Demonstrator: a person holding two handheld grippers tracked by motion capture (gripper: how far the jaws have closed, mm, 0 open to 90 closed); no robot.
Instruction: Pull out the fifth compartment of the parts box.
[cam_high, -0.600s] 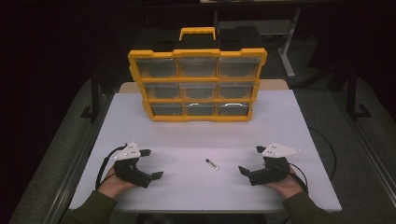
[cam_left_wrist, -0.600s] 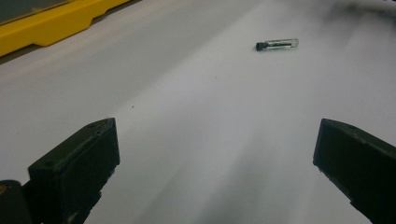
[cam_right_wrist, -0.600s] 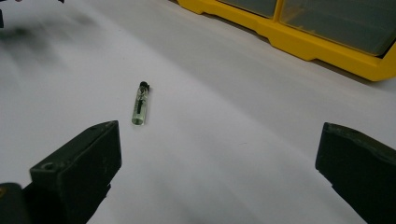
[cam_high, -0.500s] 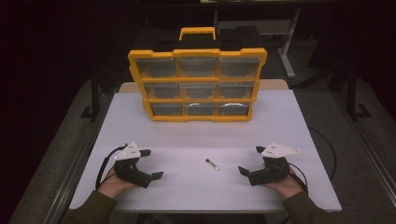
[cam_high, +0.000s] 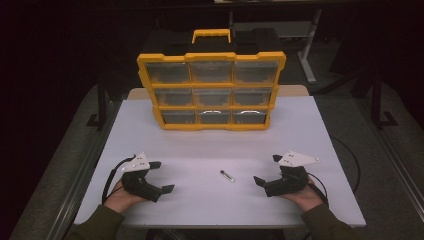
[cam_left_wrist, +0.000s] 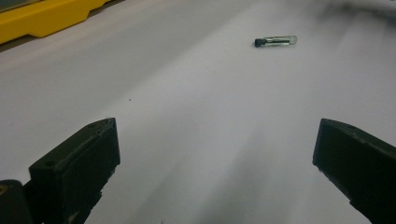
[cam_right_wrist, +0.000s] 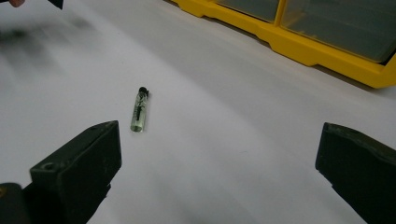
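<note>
A small clear glass vial (cam_high: 227, 175) with a black cap lies flat on the white table (cam_high: 300, 130), about midway between my two grippers. My left gripper (cam_high: 164, 176) rests on the table at the front left, jaws wide open and empty. In the left gripper view the vial (cam_left_wrist: 276, 41) lies far ahead and to the right of the open left gripper (cam_left_wrist: 215, 154). My right gripper (cam_high: 266, 168) sits at the front right, also open with nothing in it. From the right gripper view the vial (cam_right_wrist: 139, 110) lies just beyond the left jaw of the right gripper (cam_right_wrist: 217, 154).
A yellow organiser (cam_high: 211, 90) with three rows of clear drawers and a top handle stands upright at the table's far side. Its base shows as a yellow organiser edge (cam_left_wrist: 46, 18) and yellow organiser frame (cam_right_wrist: 327, 51). Cables trail from both grippers. Dark floor surrounds the table.
</note>
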